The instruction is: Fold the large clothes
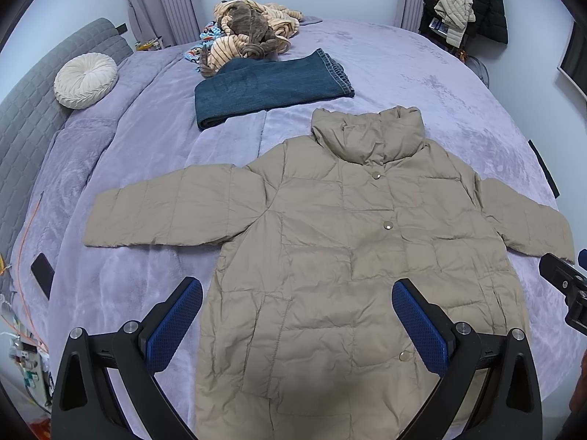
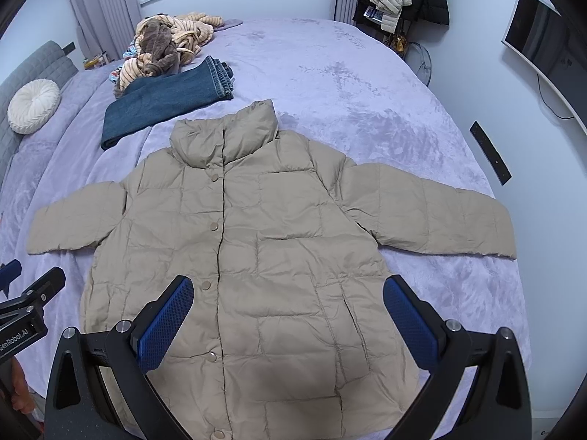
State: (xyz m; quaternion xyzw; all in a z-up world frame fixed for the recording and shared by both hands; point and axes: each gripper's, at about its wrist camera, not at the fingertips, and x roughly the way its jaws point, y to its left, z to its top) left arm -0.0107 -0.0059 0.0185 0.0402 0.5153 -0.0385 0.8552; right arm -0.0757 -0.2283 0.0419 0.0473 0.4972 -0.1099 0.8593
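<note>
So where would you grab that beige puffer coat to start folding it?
Probably at the sleeve cuffs. The coat lies flat, buttoned, sleeves spread sideways. The open left gripper could take the left cuff from its outer end, the open right gripper the right cuff, since those free edges lift and swing inward easily.

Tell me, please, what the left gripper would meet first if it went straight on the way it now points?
Most likely the beige puffer jacket lying flat under the open left gripper, around its buttoned front; exact depth is unclear.
</note>
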